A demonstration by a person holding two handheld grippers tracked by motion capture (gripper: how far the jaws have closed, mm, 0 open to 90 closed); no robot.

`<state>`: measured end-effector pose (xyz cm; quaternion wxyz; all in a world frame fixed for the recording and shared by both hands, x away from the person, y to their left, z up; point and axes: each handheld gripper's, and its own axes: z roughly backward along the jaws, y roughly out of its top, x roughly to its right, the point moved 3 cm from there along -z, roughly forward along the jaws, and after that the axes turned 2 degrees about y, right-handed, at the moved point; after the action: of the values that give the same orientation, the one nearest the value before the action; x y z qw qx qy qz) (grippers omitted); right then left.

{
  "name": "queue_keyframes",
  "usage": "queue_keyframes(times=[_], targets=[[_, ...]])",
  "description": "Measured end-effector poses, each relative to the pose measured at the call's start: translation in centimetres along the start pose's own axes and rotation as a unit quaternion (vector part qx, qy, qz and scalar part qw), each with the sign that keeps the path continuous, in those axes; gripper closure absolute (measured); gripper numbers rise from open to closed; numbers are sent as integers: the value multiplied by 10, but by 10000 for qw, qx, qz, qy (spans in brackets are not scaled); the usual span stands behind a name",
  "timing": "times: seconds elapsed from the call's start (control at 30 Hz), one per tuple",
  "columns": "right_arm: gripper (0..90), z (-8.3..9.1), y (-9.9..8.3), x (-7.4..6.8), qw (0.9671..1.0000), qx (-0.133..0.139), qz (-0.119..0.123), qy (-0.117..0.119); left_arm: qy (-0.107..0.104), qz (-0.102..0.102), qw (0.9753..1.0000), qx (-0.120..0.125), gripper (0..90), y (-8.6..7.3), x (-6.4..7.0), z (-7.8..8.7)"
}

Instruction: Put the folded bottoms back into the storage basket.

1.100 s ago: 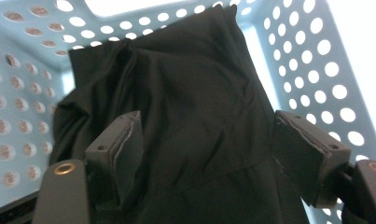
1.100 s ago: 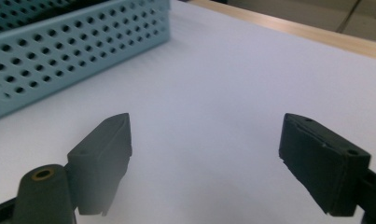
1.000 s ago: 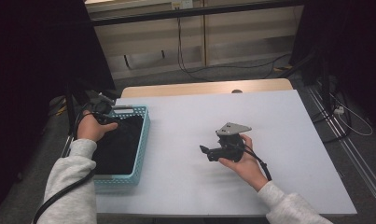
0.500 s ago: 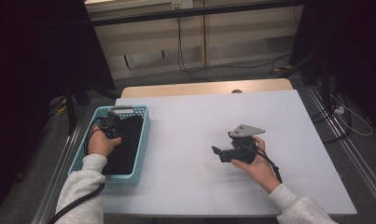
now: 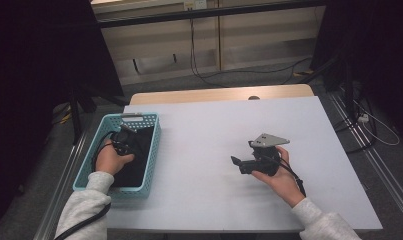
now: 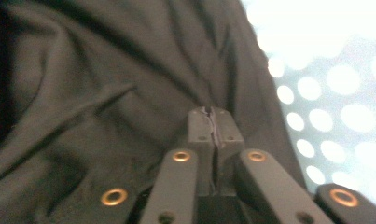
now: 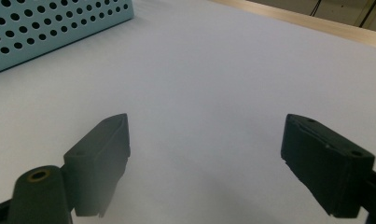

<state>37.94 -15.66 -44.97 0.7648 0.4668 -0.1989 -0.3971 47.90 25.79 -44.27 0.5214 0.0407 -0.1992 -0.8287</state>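
A dark cloth (image 5: 137, 162) lies in the light blue perforated basket (image 5: 154, 145) at the table's left. My left gripper (image 5: 120, 143) is down inside the basket, over the cloth. In the left gripper view its jaws are pressed together, and the left gripper (image 6: 214, 114) tips touch the creased dark cloth (image 6: 106, 70); no fold shows between them. The basket wall (image 6: 335, 93) is a blur at the right. My right gripper (image 5: 237, 164) is held just above the white table (image 5: 204, 135), right of centre, pointing left. In its own view the right gripper (image 7: 204, 135) is wide open and holds nothing.
The basket's side (image 7: 45, 28) shows at the upper left of the right gripper view, well away from the jaws. A wooden strip (image 5: 219, 94) runs along the table's far edge. Cables (image 5: 369, 122) lie on the floor to the right.
My left hand has moved from the basket's far end down into it, onto the cloth. My right gripper has drifted slightly right and toward the person.
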Motion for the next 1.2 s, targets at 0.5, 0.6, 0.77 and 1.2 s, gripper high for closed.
queue_keyframes(times=[0.5,0.6,0.77,1.2], targets=[[153,5,2,3,9999,103,11,-84,858,718,9904,807,813,22,-65,9],[153,7,2,4,9999,123,-7,-98,1010,798,9878,874,819,23,-72,13],[153,10,2,5,9999,131,0,-93,1174,814,9849,974,810,26,-76,21],[151,25,1,14,9997,189,-23,-167,1131,846,9846,1027,637,23,-69,37]])
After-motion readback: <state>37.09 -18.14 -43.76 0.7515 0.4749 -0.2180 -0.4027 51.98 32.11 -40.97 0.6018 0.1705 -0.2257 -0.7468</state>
